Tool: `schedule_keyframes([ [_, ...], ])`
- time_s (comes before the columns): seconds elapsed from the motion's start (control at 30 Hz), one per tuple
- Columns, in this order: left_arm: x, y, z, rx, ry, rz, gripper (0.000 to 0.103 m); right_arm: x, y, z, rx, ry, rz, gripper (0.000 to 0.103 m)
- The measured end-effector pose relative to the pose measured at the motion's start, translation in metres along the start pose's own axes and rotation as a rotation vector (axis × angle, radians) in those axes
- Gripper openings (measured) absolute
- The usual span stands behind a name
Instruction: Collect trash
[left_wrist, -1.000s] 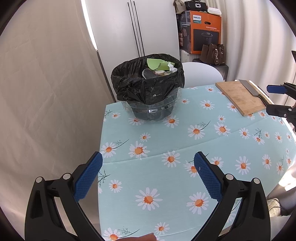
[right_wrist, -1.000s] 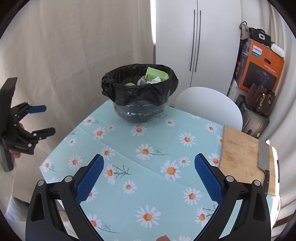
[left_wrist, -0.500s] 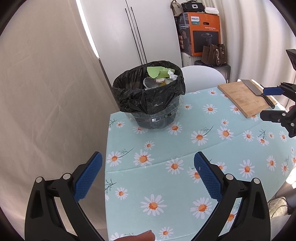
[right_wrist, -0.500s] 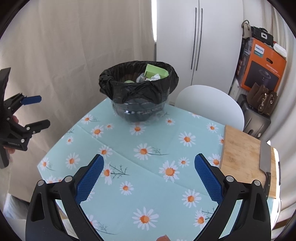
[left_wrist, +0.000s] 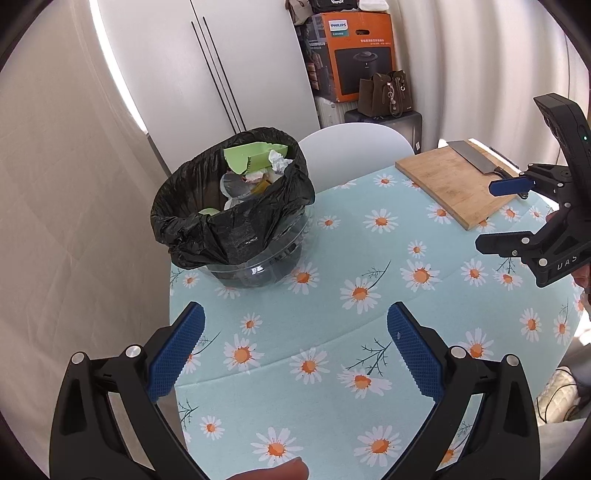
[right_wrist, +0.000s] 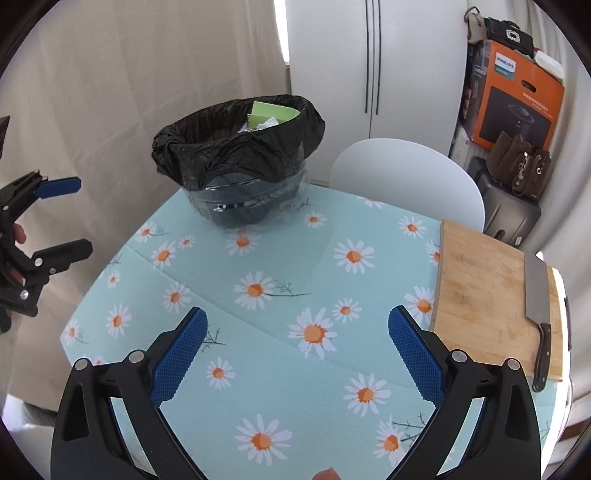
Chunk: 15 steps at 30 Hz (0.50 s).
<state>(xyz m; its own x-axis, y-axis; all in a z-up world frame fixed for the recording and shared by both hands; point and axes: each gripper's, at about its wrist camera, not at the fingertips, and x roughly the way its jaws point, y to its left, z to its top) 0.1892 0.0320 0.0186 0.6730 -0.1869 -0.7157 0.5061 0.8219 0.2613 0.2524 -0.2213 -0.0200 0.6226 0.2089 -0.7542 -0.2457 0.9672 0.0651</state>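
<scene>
A clear bin lined with a black bag (left_wrist: 236, 221) stands at the far left of the daisy-print table (left_wrist: 332, 332). It holds green paper, crumpled tissue and other trash (left_wrist: 255, 162). It also shows in the right wrist view (right_wrist: 240, 158). My left gripper (left_wrist: 295, 343) is open and empty, above the table's near left part. My right gripper (right_wrist: 295, 350) is open and empty, above the table's middle. Each gripper shows in the other's view: the right one (left_wrist: 495, 214) at the right edge, the left one (right_wrist: 70, 218) at the left edge.
A wooden cutting board (right_wrist: 487, 295) with a cleaver (right_wrist: 537, 314) lies at the table's right side. A white chair (right_wrist: 406, 177) stands behind the table. An orange box (right_wrist: 513, 96), a brown bag (right_wrist: 521, 170) and a white cabinet (right_wrist: 373, 55) are beyond. Curtains hang at the left.
Both grippers have risen and pulled back a little, so the bin and the table appear lower and farther. Both stay open and empty.
</scene>
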Motion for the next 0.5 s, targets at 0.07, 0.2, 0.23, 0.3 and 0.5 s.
schedule_keyframes([
  [0.07,0.015,-0.011,0.008,0.037,0.011,-0.025,0.097,0.007,-0.013,-0.004,0.028,0.015,-0.015,0.094],
  [0.2,0.053,-0.034,0.025,0.082,0.057,-0.094,0.097,0.018,-0.038,-0.014,0.089,0.047,-0.055,0.094],
  [0.23,0.062,-0.041,0.028,0.093,0.065,-0.112,0.097,0.021,-0.045,-0.017,0.105,0.057,-0.068,0.094],
  [0.3,0.08,-0.054,0.034,0.114,0.073,-0.156,0.097,0.024,-0.057,-0.024,0.137,0.077,-0.092,0.094],
  [0.5,0.09,-0.062,0.059,0.089,-0.01,-0.272,0.097,0.011,-0.076,-0.031,0.193,0.038,-0.107,0.094],
])
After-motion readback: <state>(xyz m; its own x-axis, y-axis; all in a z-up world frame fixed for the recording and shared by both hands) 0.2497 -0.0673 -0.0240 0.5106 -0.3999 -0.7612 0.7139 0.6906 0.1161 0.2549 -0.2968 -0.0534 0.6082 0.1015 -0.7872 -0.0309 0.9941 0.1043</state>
